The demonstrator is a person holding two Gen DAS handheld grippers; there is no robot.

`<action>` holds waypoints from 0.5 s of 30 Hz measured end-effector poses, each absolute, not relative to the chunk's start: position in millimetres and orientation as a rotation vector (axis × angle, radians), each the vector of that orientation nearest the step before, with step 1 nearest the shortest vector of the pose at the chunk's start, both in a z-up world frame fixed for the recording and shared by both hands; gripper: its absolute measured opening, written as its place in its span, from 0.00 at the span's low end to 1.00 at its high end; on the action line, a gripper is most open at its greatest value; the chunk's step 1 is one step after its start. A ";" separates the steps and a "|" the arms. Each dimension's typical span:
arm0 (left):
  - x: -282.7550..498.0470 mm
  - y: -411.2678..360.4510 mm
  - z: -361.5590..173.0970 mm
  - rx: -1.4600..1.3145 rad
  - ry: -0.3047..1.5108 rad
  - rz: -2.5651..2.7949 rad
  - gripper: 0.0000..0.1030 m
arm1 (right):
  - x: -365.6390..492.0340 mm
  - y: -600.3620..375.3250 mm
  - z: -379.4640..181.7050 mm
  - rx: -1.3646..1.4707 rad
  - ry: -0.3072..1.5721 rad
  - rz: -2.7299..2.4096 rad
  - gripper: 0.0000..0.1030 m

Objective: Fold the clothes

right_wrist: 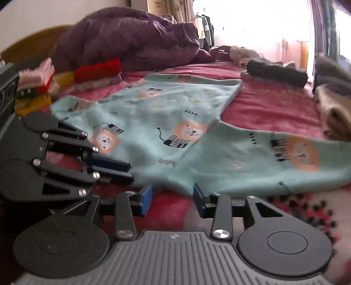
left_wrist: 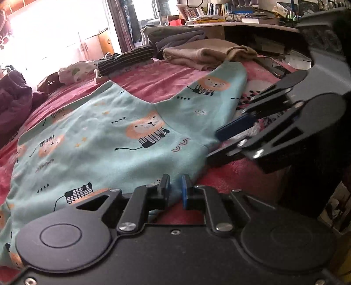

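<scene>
- Mint lion-print garment (left_wrist: 114, 136) lies spread flat on the pink bed cover (left_wrist: 166, 79). It starts right at my left claw (left_wrist: 175, 188) and runs away ahead of it, with one sleeve-like part reaching ahead and to the right.
- Same garment (right_wrist: 175, 131) from the right wrist: near hem sits just ahead of my right claw (right_wrist: 172, 197), the body spreads ahead and left, a long part trails off to the right.
- Left claw: fingers (left_wrist: 183, 190) a narrow gap apart with the garment hem bunched between them. I cannot tell if they are clamped on the cloth or only straddling it.
- Right claw: spread wide, blue pads (right_wrist: 145, 198) well apart, nothing pinched. The hem edge sits between the tips, red bed cover (right_wrist: 274, 105) showing under the gap.
- From the left wrist, the right claw (left_wrist: 232, 129) comes in from the right, its blue pad at the garment's right edge.
- From the right wrist, the left claw (right_wrist: 118, 168) comes in from the left, tips at the garment's near-left edge.
- Ahead of the left claw past the garment: striped folded piece (left_wrist: 127, 59), tan folded cloth (left_wrist: 204, 54), grey pile (left_wrist: 173, 37) behind those.
- Far ahead and right of the left claw: cluttered shelf of books (left_wrist: 210, 11).
- Ahead-left of the right claw: purple duvet heap (right_wrist: 122, 39), with a red and yellow folded stack (right_wrist: 72, 76) in front of it.
- Ahead-right of the right claw: dark folded piece (right_wrist: 276, 70), tan cloth (right_wrist: 333, 116) at the right edge.
- Bright window (right_wrist: 252, 22) far ahead, blown out.
</scene>
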State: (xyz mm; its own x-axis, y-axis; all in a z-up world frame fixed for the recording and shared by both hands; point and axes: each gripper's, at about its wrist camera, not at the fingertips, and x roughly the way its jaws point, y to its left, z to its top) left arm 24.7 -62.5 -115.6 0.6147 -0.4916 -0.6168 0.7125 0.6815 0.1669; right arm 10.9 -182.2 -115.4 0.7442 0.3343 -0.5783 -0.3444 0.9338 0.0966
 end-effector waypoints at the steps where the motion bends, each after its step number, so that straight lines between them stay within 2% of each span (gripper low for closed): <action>1: 24.9 -62.6 -115.7 0.422 0.569 -0.717 0.08 | 7.0 -183.7 -112.7 -0.010 0.607 0.366 0.38; 5: 25.5 -63.6 -116.1 0.425 0.568 -0.713 0.08 | 8.9 -184.6 -104.5 0.021 0.499 0.351 0.38; 9: 26.0 -63.4 -116.2 0.415 0.573 -0.711 0.08 | 32.3 -194.2 -124.2 0.130 0.600 0.304 0.43; 11: 26.4 -62.7 -116.2 0.406 0.574 -0.712 0.08 | 40.5 -200.8 -131.8 0.189 0.639 0.285 0.41; 15: 28.1 -61.6 -115.7 0.404 0.577 -0.716 0.08 | 28.5 -216.6 -116.0 0.208 0.588 0.223 0.41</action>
State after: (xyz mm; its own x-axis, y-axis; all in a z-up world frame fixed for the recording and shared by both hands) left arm 28.1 -61.6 -115.7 0.6117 -0.4942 -0.6177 0.7085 0.6897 0.1498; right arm 28.5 -216.6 -116.0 0.8093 0.2660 -0.5238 -0.1478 0.9551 0.2567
